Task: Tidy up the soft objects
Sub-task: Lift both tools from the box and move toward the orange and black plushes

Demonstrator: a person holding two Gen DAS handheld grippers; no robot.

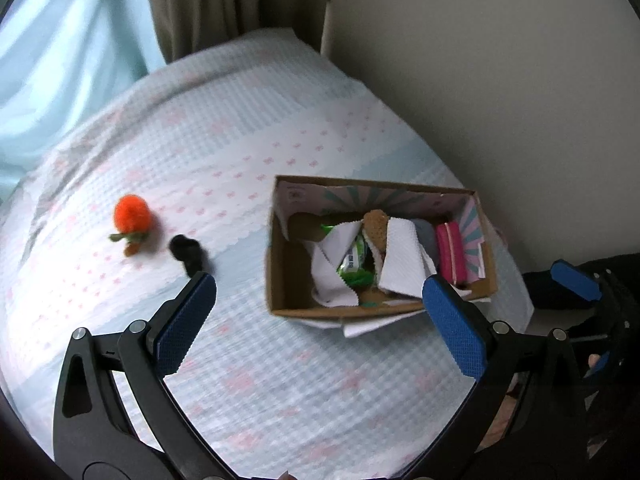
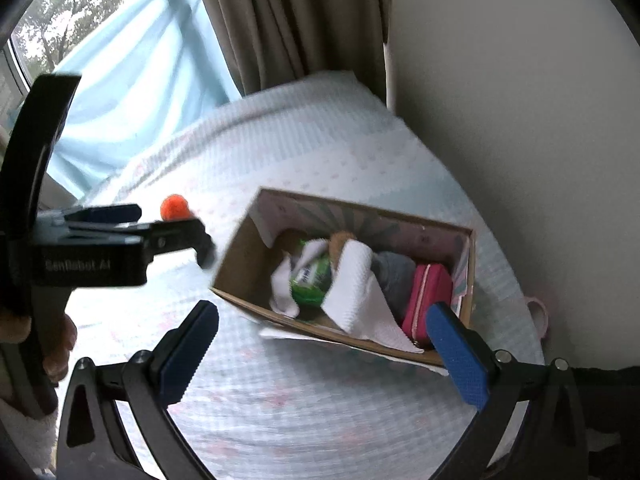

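A cardboard box sits on the bed, holding white cloths, a green packet, a grey cloth and a pink pouch. Left of the box lie an orange plush and a small black soft item. My left gripper hovers open above the box's near edge, its left pad close to the black item. My right gripper is open too, above the box's near side, with nothing between its fingers.
The bed cover is pale blue with pink dots. A white wall runs along the right, with curtains behind. In the right wrist view a hand holds the left gripper left of the box. A pink loop shows behind the box.
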